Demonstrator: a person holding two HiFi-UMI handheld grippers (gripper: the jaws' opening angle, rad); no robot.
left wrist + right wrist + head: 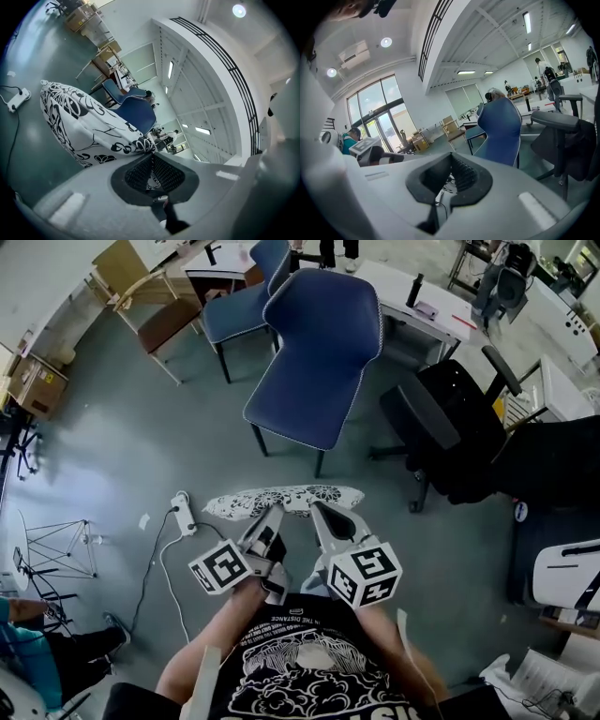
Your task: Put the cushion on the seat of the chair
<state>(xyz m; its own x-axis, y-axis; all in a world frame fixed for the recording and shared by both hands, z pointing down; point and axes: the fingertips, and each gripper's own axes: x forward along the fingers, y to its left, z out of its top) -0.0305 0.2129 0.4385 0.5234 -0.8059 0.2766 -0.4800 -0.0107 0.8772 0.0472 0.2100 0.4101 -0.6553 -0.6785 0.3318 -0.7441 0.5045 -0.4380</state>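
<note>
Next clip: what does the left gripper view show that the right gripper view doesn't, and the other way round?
Only the left gripper view: the patterned cushion spread out beyond the jaws, its corner pinched between them, and a power strip on the floor.
Only the right gripper view: a black office chair and tall glass doors; of the cushion, only a sliver of fabric between the jaws.
Both: the blue chair ahead.

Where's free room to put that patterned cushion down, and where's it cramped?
The blue chair's seat ahead of the cushion is bare. So is the floor left of that chair, up to the wooden chair. Right is crowded: black office chair, desk. A power strip lies left of the cushion.
</note>
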